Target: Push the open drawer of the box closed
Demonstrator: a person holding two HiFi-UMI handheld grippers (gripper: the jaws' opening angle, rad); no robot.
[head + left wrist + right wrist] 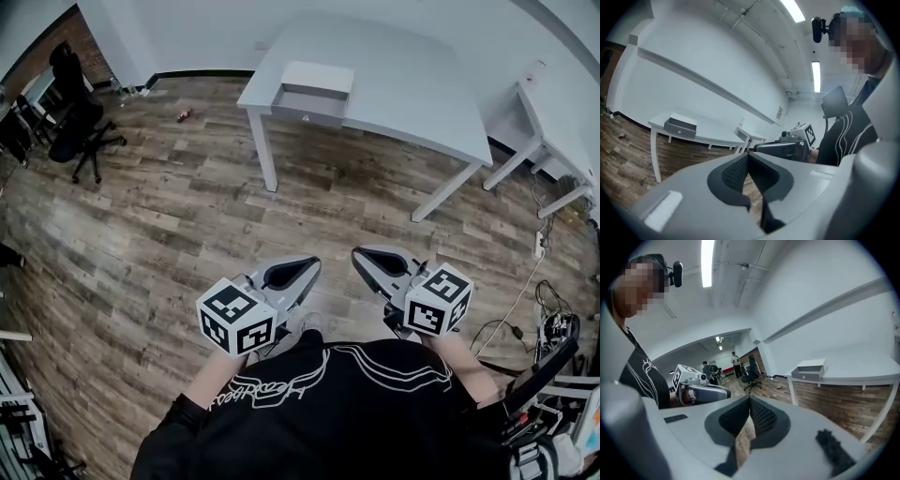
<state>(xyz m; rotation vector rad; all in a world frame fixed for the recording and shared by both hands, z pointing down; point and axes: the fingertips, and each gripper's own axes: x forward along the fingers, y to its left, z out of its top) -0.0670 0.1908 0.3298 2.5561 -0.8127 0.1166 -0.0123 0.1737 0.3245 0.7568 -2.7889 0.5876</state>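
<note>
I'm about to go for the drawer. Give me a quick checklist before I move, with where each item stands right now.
1. Drawer open, front facing us: ok.
2. Box sits flat on the table, near the edge on our side: ok.
3. Left hand-held gripper shut, nothing in it: ok.
4. Right hand-held gripper shut, nothing in it: ok.
5. Drawer within reach: not ok. Both grippers are held close to the body, and the table is across the floor.
6. Box braced against sliding when pushed: cannot tell.
</note>
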